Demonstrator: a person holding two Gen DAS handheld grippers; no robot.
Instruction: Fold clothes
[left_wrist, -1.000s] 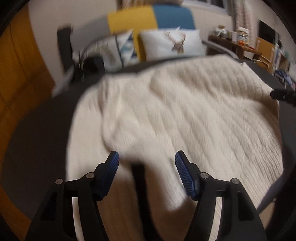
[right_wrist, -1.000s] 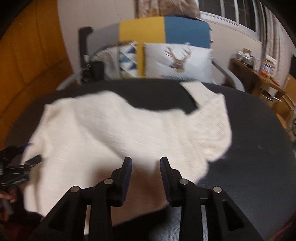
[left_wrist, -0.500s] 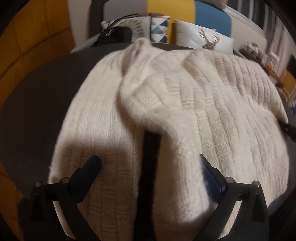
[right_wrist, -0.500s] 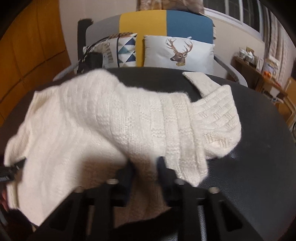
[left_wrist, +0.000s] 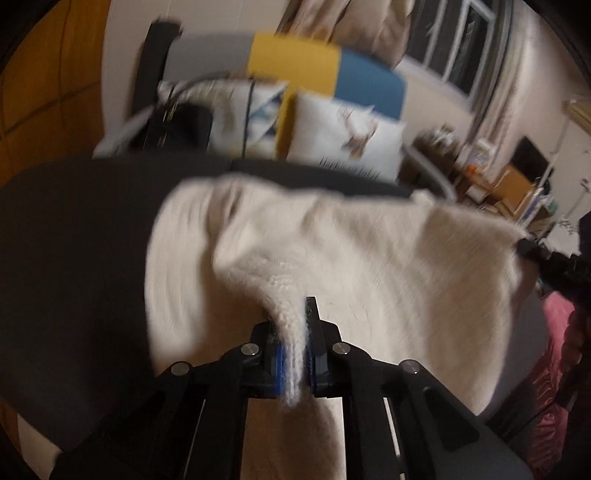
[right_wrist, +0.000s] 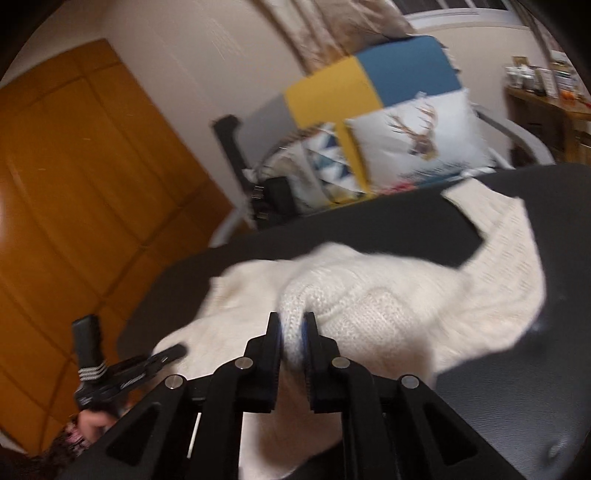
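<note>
Now both grippers are pinched on the same cream knitted sweater, which lies spread across the dark counter. In the left wrist view, the left gripper has its jaws pressed together on a raised ridge of the knit, with a tongue of fabric squeezed between the blue pads and hanging out below them. From that pinch the cloth rises into a peak and slopes away (the picture is blurred, so the weave is hard to read). At the right edge of that view the right gripper meets the far corner of the sweater.

In the right wrist view, the right gripper is closing on a thick roll of the sweater, and the fabric fills the narrow gap between its pads. One sleeve stretches away across the counter toward the far right. The left gripper shows at lower left, its tip at the sweater's edge, with a person's hand gripping its handle.

Beyond the counter stands an armchair with yellow and blue panels, holding a deer cushion and a triangle-patterned cushion.
</note>
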